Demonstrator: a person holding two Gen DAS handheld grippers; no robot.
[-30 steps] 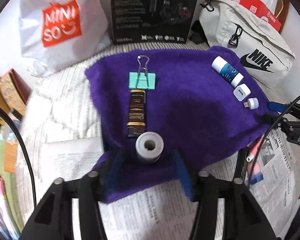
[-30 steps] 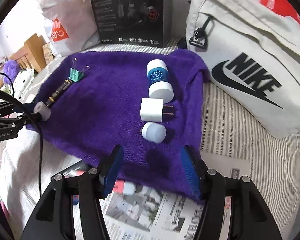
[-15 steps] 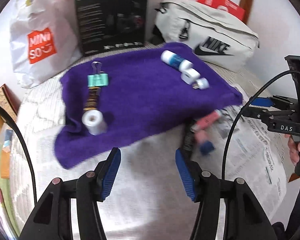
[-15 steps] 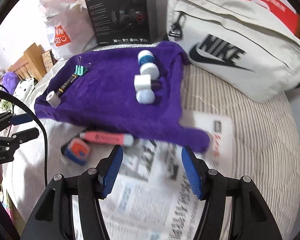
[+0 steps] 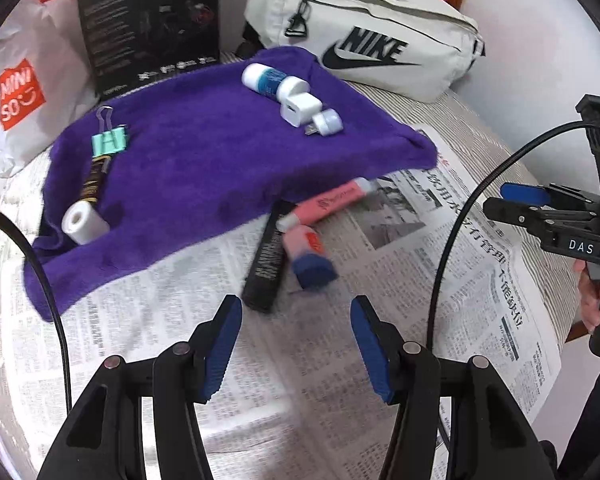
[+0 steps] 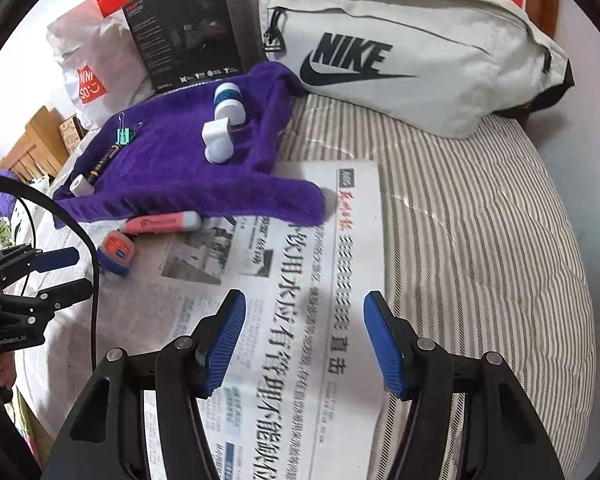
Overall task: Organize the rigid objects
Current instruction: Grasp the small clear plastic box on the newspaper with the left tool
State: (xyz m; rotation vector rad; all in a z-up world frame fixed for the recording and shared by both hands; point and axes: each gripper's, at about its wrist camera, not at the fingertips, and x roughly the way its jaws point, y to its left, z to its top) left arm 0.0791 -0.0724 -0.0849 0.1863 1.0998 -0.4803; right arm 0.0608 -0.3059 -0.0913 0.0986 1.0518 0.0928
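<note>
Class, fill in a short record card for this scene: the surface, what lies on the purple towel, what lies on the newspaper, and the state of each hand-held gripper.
Surface: striped bedding with a newspaper spread on it
On purple towel: binder clip, dark tube, white roll, blue-and-white bottle, white charger, small white plug
On newspaper: pink marker, black tube, tape measure
Left hand-held gripper: open, holding nothing
Right hand-held gripper: open, holding nothing

The right gripper (image 6: 304,338), fingers (image 6: 382,344) spread, hovers over newspaper (image 6: 284,280) beside the purple towel (image 6: 172,168).
</note>
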